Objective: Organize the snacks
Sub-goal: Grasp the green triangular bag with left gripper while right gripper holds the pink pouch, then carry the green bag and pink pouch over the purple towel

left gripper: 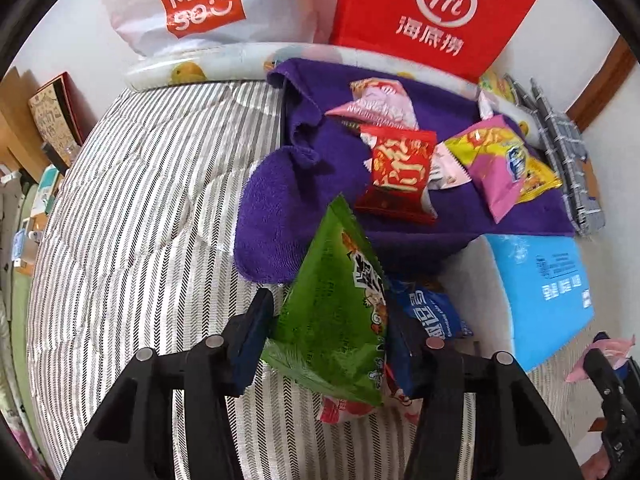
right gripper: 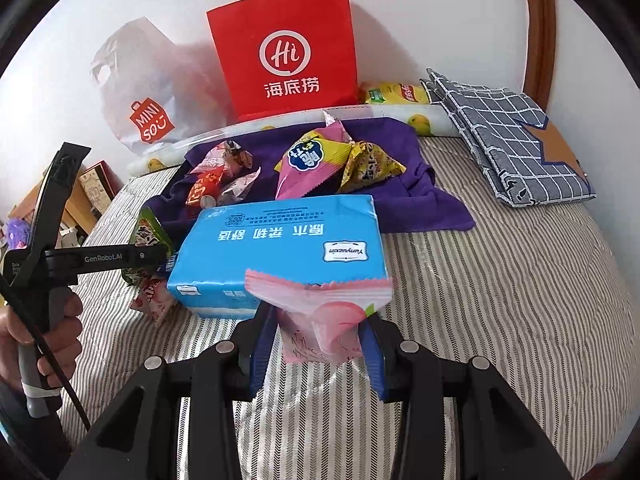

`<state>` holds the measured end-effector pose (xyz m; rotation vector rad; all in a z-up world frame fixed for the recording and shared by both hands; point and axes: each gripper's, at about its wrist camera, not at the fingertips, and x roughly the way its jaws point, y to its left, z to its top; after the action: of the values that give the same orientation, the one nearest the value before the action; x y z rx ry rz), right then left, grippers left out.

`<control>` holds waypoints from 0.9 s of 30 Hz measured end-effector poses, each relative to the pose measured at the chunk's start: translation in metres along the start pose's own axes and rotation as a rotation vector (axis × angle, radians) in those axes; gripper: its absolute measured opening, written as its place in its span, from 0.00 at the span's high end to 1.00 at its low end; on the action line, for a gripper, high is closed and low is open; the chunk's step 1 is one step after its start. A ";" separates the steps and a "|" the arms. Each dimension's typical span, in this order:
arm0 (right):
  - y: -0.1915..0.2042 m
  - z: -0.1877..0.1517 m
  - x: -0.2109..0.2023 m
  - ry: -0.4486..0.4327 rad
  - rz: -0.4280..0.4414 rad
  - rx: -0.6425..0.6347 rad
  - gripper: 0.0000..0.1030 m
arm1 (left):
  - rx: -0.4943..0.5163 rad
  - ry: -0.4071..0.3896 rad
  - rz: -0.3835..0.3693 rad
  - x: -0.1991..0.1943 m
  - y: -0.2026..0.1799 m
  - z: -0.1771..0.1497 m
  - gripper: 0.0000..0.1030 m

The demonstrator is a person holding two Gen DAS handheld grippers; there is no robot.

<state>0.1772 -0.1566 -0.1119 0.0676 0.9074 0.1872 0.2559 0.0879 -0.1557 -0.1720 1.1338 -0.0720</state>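
Left gripper [left gripper: 328, 336] pinches green snack packet [left gripper: 332, 320]; right gripper [right gripper: 316, 344] pinches pink snack packet [right gripper: 320, 312]. Both light, crinkly, slippery, crushable; hold by sealed edges, over the bed [right gripper: 500, 280].

Glossy plastic green snack packet [left gripper: 332, 320]; fuzzy purple towel [left gripper: 280, 216].
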 end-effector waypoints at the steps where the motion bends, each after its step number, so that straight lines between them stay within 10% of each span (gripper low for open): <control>1: 0.001 0.000 -0.001 -0.004 -0.004 -0.004 0.63 | 0.000 -0.006 -0.001 -0.003 0.001 -0.001 0.51; 27: -0.019 -0.009 -0.074 -0.098 -0.017 0.024 0.63 | 0.037 -0.068 -0.193 -0.077 -0.053 -0.052 0.51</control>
<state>0.1284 -0.1892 -0.0629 0.0908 0.8121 0.1553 0.1780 0.0414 -0.0986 -0.2490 1.0448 -0.2566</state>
